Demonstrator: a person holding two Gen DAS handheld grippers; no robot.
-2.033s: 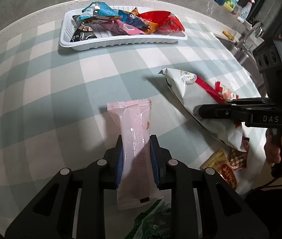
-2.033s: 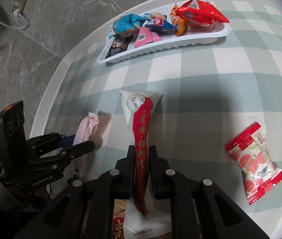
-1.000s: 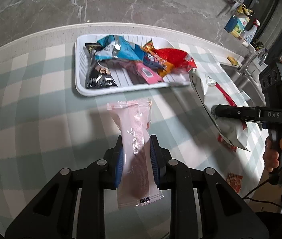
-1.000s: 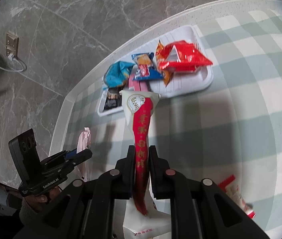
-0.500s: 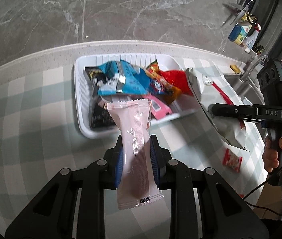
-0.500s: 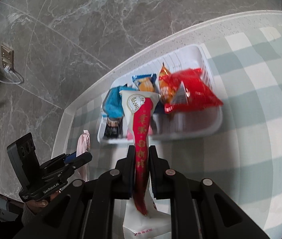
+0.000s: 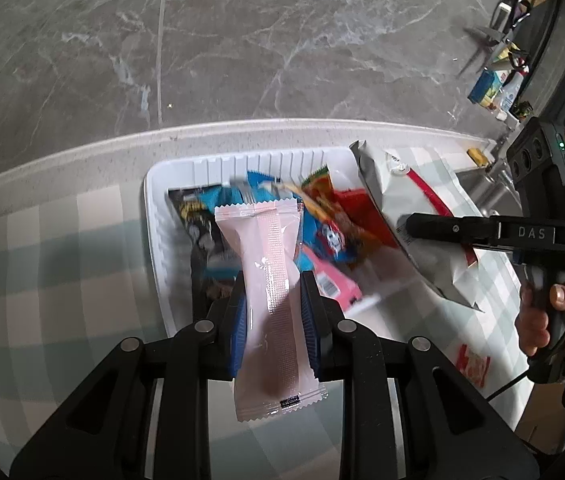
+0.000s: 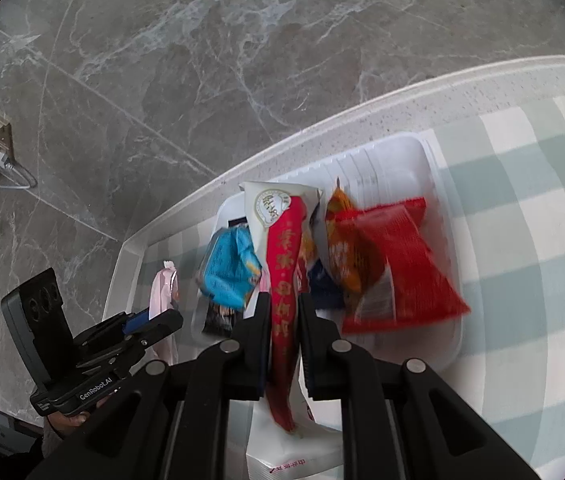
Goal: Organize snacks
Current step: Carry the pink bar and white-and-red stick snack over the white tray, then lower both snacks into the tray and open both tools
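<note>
My left gripper (image 7: 273,300) is shut on a pale pink snack packet (image 7: 270,264) and holds it over the near left part of the white tray (image 7: 154,216). My right gripper (image 8: 284,308) is shut on a white bag with a red stripe (image 8: 282,248), held over the same tray (image 8: 438,184). The tray holds several snack packets: blue (image 8: 226,268), red (image 8: 402,264), orange and black ones. In the left wrist view the white bag (image 7: 406,216) hangs over the tray's right end. In the right wrist view the pink packet (image 8: 162,292) shows at the left.
The tray sits near the far edge of a round table with a green and white checked cloth (image 7: 62,240). A small red packet (image 7: 472,364) lies on the cloth at the right. Beyond the table is a grey marble floor (image 7: 242,40). A sink counter with bottles (image 7: 494,84) stands far right.
Both grippers have moved forward from the middle of the table to above the tray, each still holding its packet. The tray now lies directly under the held snacks.
</note>
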